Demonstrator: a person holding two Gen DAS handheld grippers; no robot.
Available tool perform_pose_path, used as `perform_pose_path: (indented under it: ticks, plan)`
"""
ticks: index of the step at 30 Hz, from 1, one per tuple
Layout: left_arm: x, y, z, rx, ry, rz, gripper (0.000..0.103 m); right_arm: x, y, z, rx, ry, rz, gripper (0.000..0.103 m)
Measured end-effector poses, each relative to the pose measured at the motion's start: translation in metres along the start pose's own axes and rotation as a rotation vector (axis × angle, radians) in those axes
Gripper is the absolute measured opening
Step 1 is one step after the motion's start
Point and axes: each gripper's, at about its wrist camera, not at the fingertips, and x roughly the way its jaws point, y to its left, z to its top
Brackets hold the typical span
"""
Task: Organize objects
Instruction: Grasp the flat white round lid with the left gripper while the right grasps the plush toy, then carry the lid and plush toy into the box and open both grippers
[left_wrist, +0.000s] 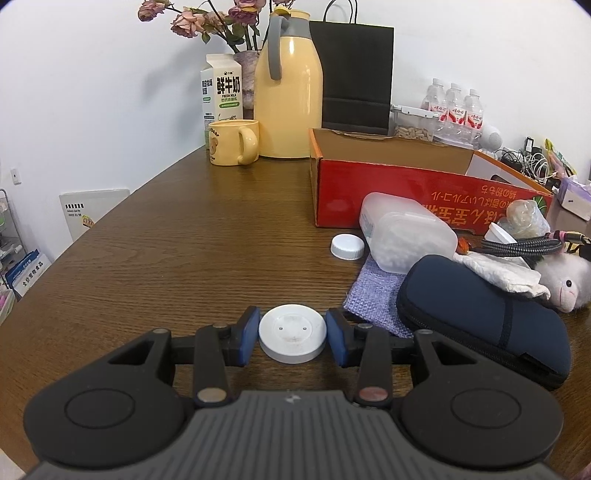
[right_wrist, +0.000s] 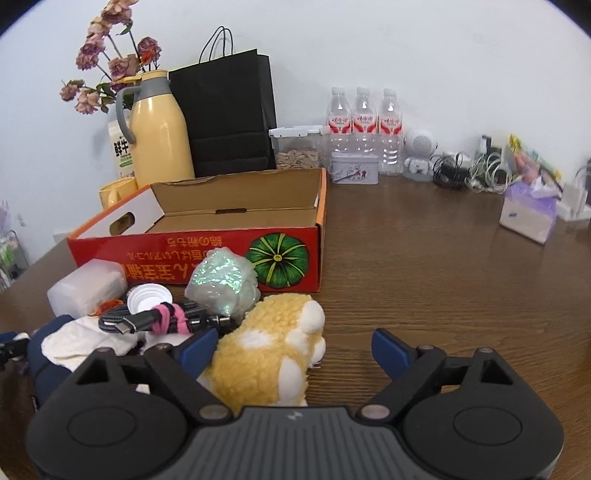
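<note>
The left claw (left_wrist: 293, 334) fills the bottom of its frame: a grey ribbed centre plate bearing a small pale logo, flanked by two matte black round housings with raised circles. Black linkage arms with triangular cut-outs run forward, pinned by round metal rivets, one silvery and one coppery. The fingers end in blue pads (left_wrist: 248, 334). The right claw (right_wrist: 291, 352) has the same build, with blue pads (right_wrist: 388, 349)

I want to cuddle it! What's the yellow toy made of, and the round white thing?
The yellow toy looks like soft, fuzzy plush: curly fleece with white patches. The round white disc in the left gripper looks like hard, smooth matte plastic, though I can't be sure.
</note>
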Motion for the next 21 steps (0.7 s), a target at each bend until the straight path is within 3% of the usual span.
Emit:
perform_pose_path:
  ticks: [6,8,14,21]
  plan:
    - [0.0,0.0,0.0,-0.003,0.0,0.0,0.041,0.022,-0.006,0.005,0.066,0.064,0.046,0.079]
    - [-0.001,0.0,-0.001,-0.007,0.0,0.0,0.041,0.03,-0.007,0.005,0.094,0.095,0.082,0.067]
    - [-0.006,0.003,0.0,-0.024,-0.006,-0.011,0.04,0.017,-0.006,0.004,0.112,0.068,0.098,0.05]
    - [-0.02,0.002,0.01,-0.014,-0.063,-0.028,0.04,-0.005,-0.015,0.007,0.14,0.021,0.098,0.048]
